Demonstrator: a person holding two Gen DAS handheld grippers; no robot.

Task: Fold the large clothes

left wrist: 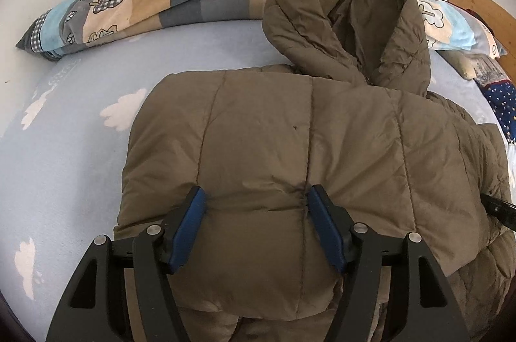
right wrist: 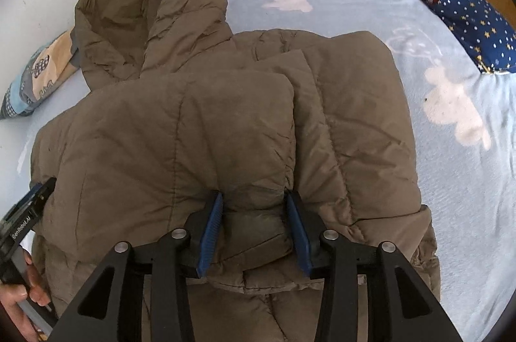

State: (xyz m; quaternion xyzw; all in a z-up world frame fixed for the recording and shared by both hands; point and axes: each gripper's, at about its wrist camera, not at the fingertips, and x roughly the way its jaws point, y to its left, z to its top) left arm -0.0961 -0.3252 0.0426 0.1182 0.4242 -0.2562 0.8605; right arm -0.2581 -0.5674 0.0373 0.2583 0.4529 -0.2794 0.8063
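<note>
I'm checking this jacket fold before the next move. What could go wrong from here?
1. The puffy jacket bulges between both open tools, left and right; neither grips it, so the folded panel may spring back.
2. The hood rests against the rolled quilt and could drag it.

Soft, even daylight, faint shadows; sharp centre, fisheye bending and dark corners.

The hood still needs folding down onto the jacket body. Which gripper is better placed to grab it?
Left, probably. In its view the olive-brown quilted puffer jacket's hood sits ahead, slightly right of the open left gripper. The right gripper straddles a folded panel, hood far off left.
</note>
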